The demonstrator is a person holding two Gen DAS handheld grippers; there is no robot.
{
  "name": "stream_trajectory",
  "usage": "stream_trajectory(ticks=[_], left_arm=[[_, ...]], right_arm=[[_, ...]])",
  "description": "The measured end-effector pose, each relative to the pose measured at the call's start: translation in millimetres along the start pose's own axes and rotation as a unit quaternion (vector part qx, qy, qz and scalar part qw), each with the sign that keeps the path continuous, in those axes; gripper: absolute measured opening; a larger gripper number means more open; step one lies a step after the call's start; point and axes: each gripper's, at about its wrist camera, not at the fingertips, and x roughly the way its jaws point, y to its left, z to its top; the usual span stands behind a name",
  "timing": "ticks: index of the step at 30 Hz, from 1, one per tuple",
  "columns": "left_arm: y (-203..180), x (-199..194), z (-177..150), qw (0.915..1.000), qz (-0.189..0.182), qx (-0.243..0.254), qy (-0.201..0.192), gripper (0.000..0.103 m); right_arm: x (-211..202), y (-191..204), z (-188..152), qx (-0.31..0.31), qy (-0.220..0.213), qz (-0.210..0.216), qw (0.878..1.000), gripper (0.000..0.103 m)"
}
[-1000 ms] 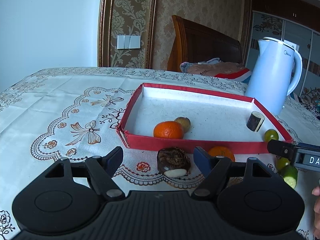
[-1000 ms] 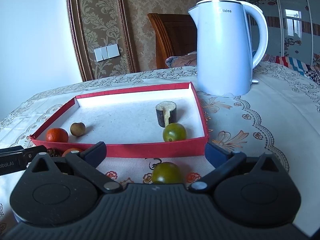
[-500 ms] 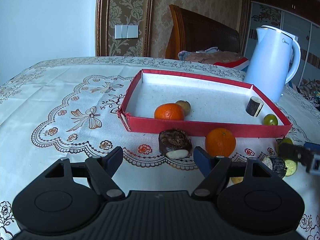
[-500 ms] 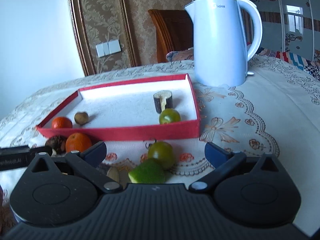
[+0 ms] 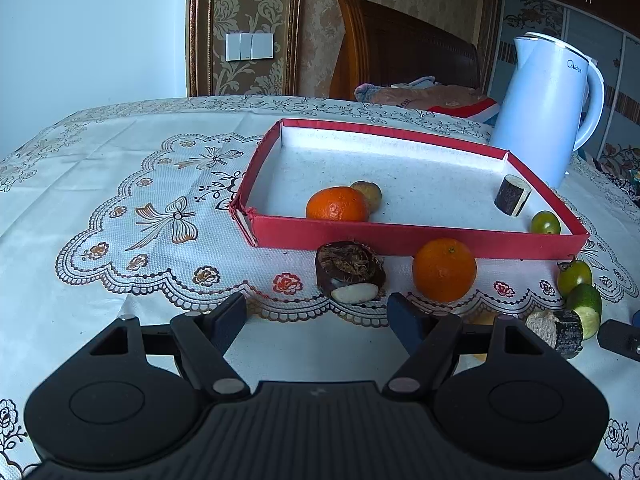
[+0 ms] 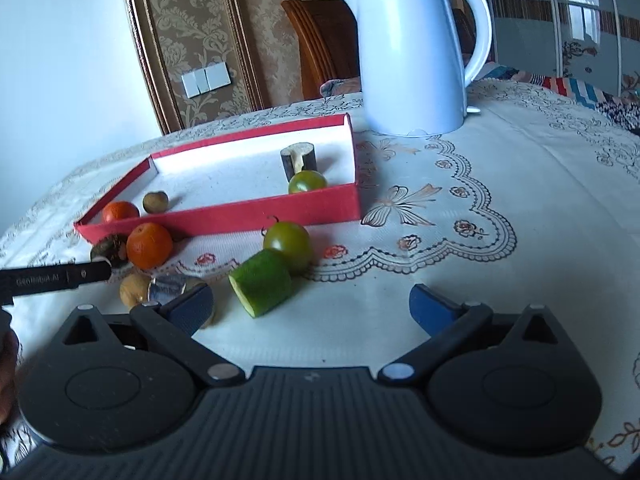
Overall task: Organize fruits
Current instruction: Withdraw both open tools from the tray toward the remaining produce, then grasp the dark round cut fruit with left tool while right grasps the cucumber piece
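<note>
Red tray [image 5: 420, 236] w/ fruit waiting: you're holding both claws apart & empty, so be centring left gripper [image 5: 318, 318] on dark chestnut [image 5: 350, 276] before squeezing.

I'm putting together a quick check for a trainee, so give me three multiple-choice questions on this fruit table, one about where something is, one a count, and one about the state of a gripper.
1. Where does the white kettle stand?
A. inside the red tray
B. on the tablecloth beyond the tray
C. on the chair

2. How many oranges lie inside the red tray?
A. none
B. one
C. three

3. How is the left gripper?
A. open and empty
B. shut on an orange
C. shut on the kettle handle

Answers: 1 B, the kettle sits on the cloth past the tray's far corner. 2 B, one orange in the tray, the other orange lies in front of it on the cloth. 3 A, its jaws stand apart with nothing between the pads.
</note>
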Motion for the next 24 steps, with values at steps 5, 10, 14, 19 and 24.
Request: stream_trajectory(ticks=[5,10,14,19,24], left_arm=[[-1.6,0.7,-0.1,1.0000,0.002,0.003,0.002,0.077],[-3.8,0.8,-0.7,1.0000,-0.001,0.009,0.003,0.086],[-4.5,1.2,-1.2,1.0000,-0.001,0.009,0.004,0.086],[-5.6,1.7,-1.5,0.9999,0.002,0.012,0.006,0.086],[-6.4,2.6,-1.6,0.9998,0.004,0.017,0.008,0.087]], right_arm=[[2.9,9.1,-0.3,-0.030,0.011,-0.006,0.999,0.103],[7.4,18.0,0.6,-0.059,0.018,-0.010,0.998,0.101],[11.0,20.6,2.4,-0.065,0.020,-0.011,0.998,0.100],[16.7,24.7,4.5,-0.076,0.025,-0.008,0.997,0.094],[20.0,28.2,5.6,-0.082,0.028,-0.004,0.996,0.088]])
